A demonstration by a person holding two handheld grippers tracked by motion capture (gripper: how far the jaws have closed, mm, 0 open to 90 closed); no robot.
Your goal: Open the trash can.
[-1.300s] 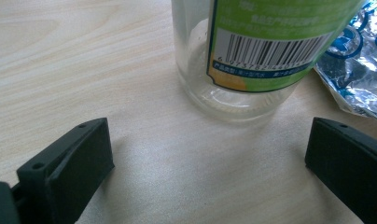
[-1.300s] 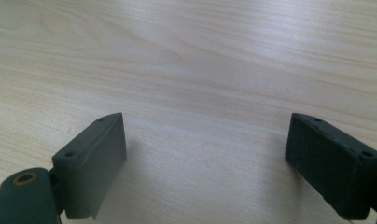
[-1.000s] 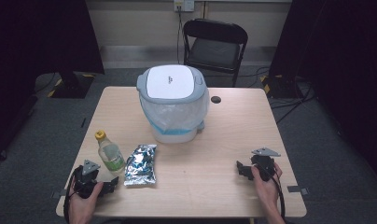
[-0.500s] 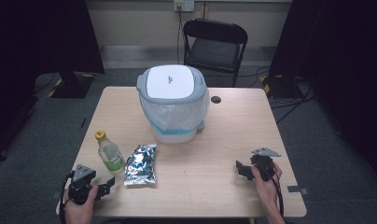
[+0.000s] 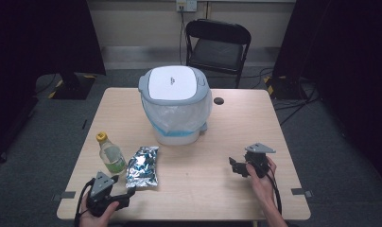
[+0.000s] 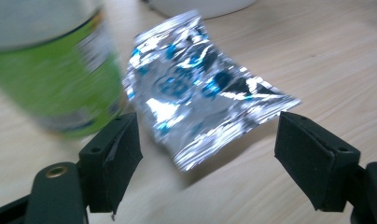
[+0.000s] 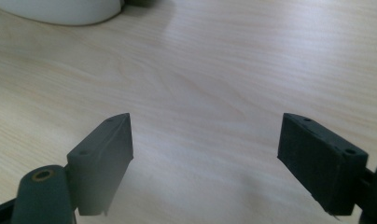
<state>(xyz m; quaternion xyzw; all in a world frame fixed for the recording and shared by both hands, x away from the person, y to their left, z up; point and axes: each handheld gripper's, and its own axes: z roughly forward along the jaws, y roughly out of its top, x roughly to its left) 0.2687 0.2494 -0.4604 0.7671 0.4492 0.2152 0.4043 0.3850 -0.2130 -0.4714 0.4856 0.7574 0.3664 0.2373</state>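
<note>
Foil packet: lies flat on the tabletop, near the front left, just beside the bottle; untouched.

Left gripper: yours has swung round from the table edge to face the packet. Its jaws have just been narrowing a little but stand spread, the packet ahead of them, nothing between. Judged an approach, grasp not yet made.

Right gripper: lifted slightly, jaws likewise just narrowing, spread over bare wood, holding nothing.

Lidded bin: mid-table, closed, likely destination.
</note>
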